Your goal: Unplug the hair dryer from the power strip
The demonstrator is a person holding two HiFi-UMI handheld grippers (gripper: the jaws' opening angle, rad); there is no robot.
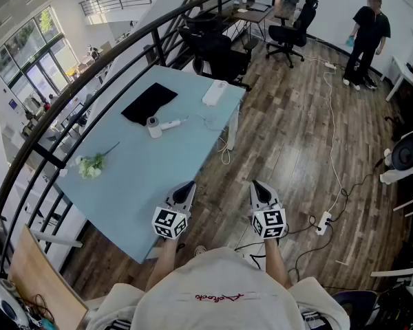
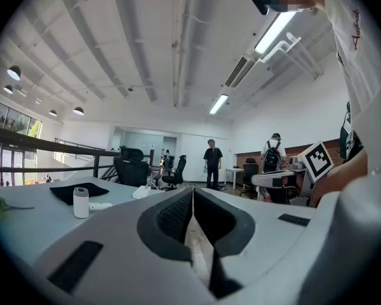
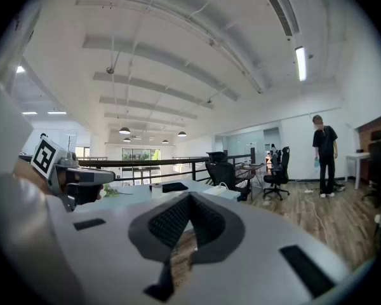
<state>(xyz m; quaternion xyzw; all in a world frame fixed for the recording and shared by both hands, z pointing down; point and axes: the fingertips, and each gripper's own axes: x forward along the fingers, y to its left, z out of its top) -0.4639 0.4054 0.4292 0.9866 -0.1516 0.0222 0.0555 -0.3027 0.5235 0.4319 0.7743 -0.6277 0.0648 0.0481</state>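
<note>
Near table (image 1: 141, 177), hand-held grippers (image 1: 188, 185) (image 1: 256, 183) closed, empty.

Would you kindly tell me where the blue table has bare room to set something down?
The near half of the table is bare, from the flowers at its left edge to the corner by the left gripper. The far half is crowded: black mat, hair dryer and power strip.

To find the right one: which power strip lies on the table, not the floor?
The white power strip at the table's far end, beyond the black mat; the other strip lies on the wood floor.
</note>
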